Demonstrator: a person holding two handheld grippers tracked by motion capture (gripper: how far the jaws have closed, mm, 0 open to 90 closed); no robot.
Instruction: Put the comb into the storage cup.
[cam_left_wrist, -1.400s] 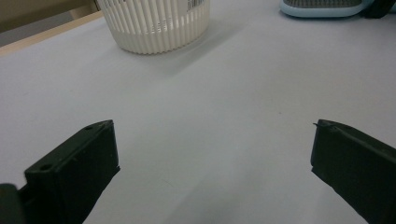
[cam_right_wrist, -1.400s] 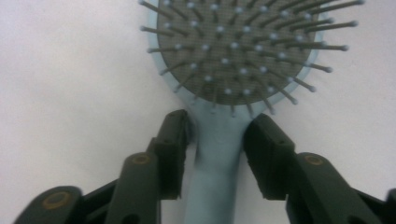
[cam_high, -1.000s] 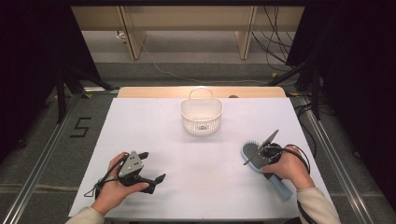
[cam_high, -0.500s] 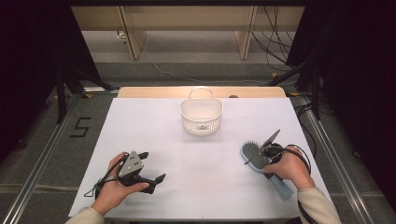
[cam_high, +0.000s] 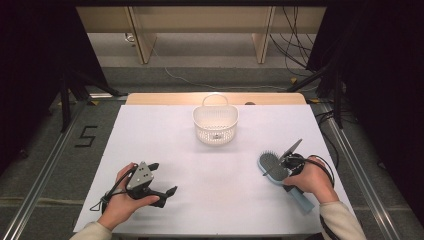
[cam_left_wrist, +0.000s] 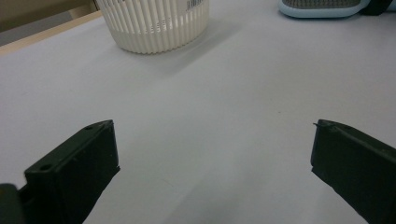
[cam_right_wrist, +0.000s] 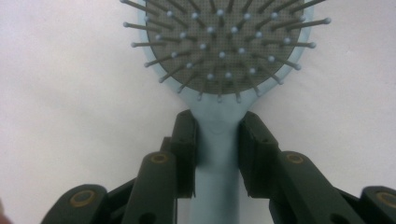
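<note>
On white table (cam_high: 215, 200), right gripper (cam_right_wrist: 217, 140) clamps neck of light-blue hairbrush (cam_right_wrist: 219, 42), bristles up; left gripper (cam_left_wrist: 210, 154) rests wide, holding nothing; white basket (cam_high: 215, 125) well apart.

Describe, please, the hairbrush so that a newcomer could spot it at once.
On the white table, look at its near right part, where the right gripper clamps a handle. That is the pale blue plastic hairbrush, bristles up; the white slatted plastic basket stands farther back.

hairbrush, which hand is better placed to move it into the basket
Right. The right gripper is already shut on the hairbrush at its neck. The left gripper sits open and holds nothing, across the table from the brush; the basket is midway.
</note>
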